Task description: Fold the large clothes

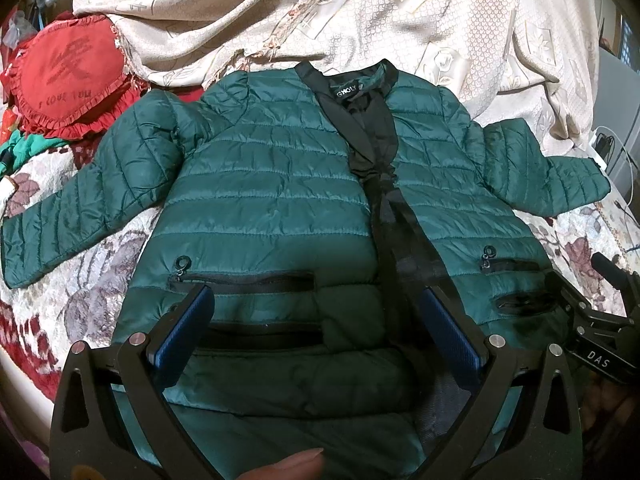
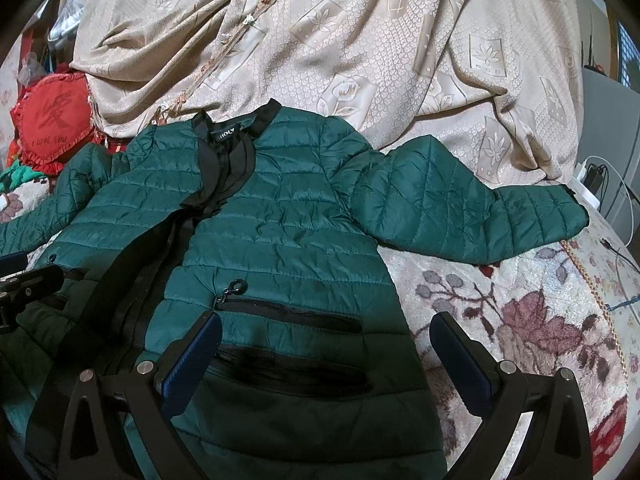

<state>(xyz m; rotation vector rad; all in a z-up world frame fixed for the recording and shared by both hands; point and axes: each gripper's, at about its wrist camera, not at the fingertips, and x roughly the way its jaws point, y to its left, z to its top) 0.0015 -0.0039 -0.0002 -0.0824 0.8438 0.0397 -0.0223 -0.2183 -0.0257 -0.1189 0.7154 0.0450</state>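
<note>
Fingertip (image 1: 294,465) lowest; red cushion (image 1: 66,80), beige cloth (image 2: 360,40) behind jacket (image 1: 260,184)

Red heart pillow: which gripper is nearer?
Left. The left gripper hangs open over the jacket's front on the red heart pillow's side; the right gripper, also open, straddles the jacket's opposite edge, farther away.

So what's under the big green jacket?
The green jacket lies spread flat on a fuzzy flowered blanket, which shows around its edges. Behind the collar a beige curtain-like cloth is heaped. Whatever lies directly beneath the jacket is covered.
</note>
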